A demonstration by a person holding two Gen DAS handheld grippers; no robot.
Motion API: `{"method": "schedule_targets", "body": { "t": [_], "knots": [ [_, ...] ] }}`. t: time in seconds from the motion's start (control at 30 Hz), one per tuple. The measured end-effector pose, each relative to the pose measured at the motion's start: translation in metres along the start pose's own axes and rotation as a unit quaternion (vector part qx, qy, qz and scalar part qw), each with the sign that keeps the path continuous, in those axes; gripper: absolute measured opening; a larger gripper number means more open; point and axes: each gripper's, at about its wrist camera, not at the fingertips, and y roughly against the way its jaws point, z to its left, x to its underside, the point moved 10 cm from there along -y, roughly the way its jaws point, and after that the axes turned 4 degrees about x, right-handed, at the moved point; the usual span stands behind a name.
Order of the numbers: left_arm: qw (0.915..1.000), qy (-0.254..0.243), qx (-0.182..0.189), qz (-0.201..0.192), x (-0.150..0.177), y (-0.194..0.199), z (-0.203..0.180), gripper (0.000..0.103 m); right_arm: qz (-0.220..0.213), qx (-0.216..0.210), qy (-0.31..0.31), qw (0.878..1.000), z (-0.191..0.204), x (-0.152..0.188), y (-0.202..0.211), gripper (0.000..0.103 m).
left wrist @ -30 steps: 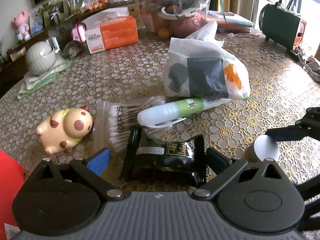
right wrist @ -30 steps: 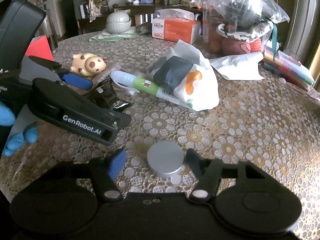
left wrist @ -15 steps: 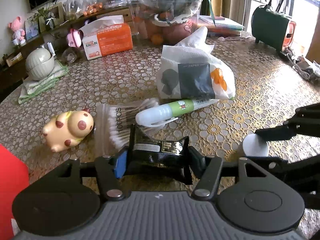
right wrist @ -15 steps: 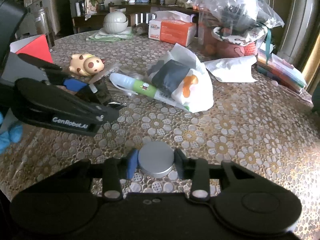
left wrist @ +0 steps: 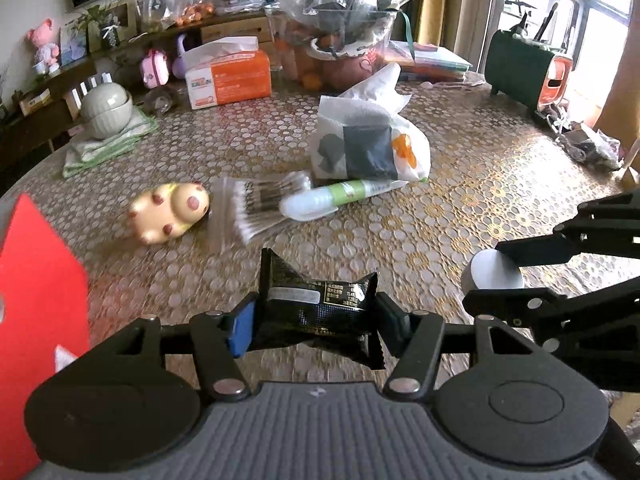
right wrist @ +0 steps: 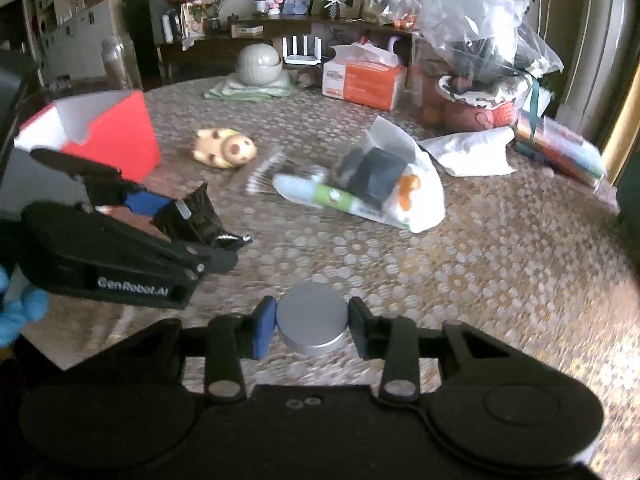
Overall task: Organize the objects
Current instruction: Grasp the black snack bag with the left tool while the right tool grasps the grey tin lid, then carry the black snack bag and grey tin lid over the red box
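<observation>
- Left gripper grasps the black packet; right gripper clamps the silver tin, both near the desk's near edge.
- Unsorted mid-desk: spotted toy, cotton swabs, tube, pouch.

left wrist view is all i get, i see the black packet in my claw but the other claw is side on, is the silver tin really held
Observer: Yes. The right wrist view shows the silver tin pinched between both pads of the right claw.
Operator: is that red thing on my left a box
Observer: It is an open red box with a white inside, standing behind the left claw.
Operator: anything hiding beside the big white bag
Observer: A second white bag lies flat beyond the printed white bag, which blocks most of it from your view.
</observation>
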Motion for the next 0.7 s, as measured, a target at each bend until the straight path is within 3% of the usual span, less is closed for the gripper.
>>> {"method": "schedule_targets", "body": {
  "t": [0.7],
  "knots": [
    [0.9995,0.007,0.012,-0.028,0.039,0.109,0.016,0.060,-0.025,-0.005,0.038,0.999,0.069,-0.004,0.062,0.038]
  ]
}}
